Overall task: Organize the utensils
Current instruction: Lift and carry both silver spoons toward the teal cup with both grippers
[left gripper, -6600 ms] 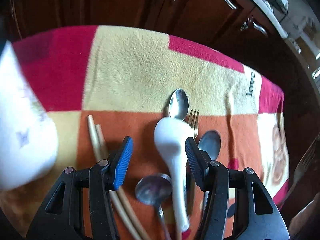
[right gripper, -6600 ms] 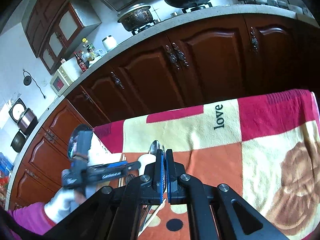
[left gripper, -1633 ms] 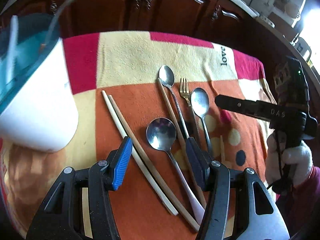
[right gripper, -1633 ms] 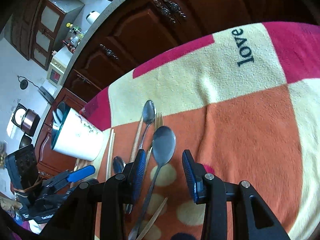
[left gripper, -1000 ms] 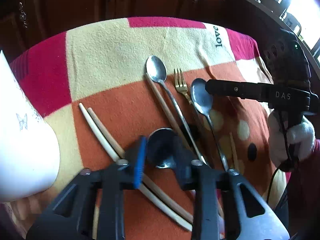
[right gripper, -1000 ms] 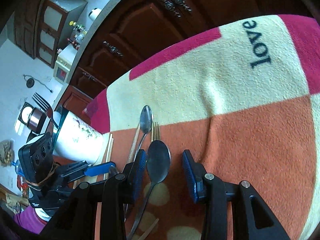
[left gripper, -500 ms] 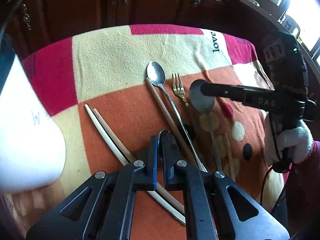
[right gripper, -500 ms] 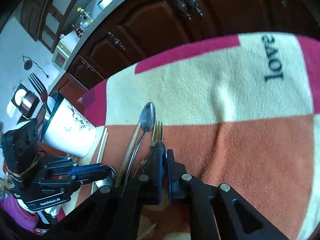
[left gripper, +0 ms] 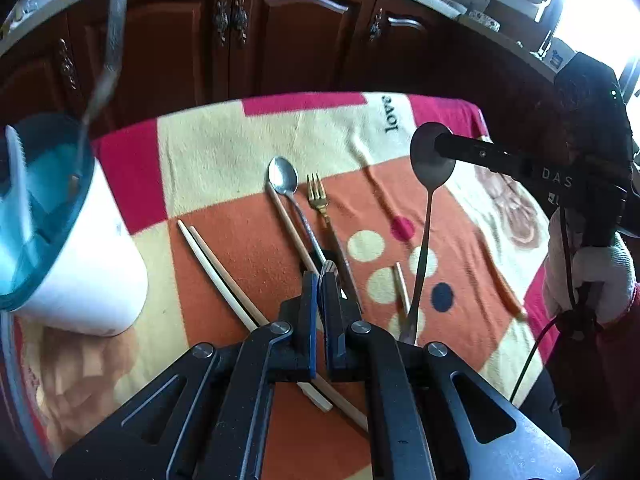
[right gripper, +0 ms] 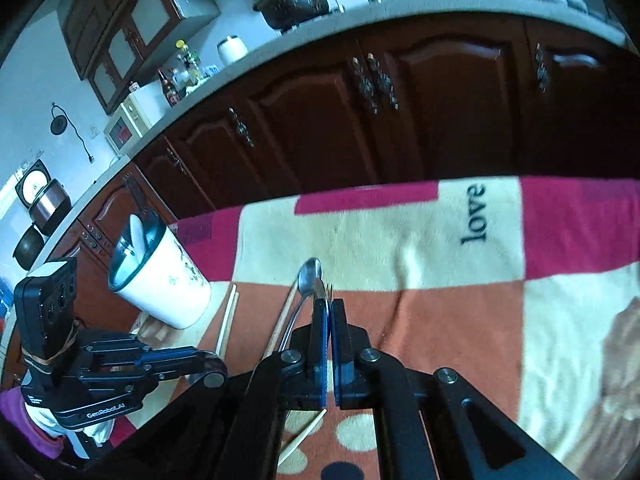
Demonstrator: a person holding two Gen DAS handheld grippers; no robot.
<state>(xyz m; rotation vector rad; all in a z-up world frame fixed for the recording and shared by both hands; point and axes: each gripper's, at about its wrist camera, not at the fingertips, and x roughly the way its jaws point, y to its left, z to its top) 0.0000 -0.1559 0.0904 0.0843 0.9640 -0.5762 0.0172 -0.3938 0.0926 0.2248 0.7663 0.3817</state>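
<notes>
From the left wrist view, the step in hand looked like the carry: both grippers had a spoon each and the cup was the likely goal. The left gripper was clenched, its jaws nearly together on the thin edge of a spoon bowl that poked up between the tips. It hung low over the orange patch of the blanket covering the desk, pointing forward along the lying utensils. The right gripper reached in from the right side, held by a gloved hand, and gripped a second spoon by its bowl, handle hanging down clear of the cloth. A long spoon, a fork and two chopsticks lay untouched on the blanket. The cup leaned at the left edge with a white spoon and a blurred metal handle already in it.

From the right wrist view, the right gripper was shut tight, with only a sliver of metal showing at its tips, level above the blanket. The cup stood well off to its left, beyond the left gripper. The next move would probably call for swinging each spoon over the cup's rim and letting go handle-down, one gripper at a time so they did not collide
</notes>
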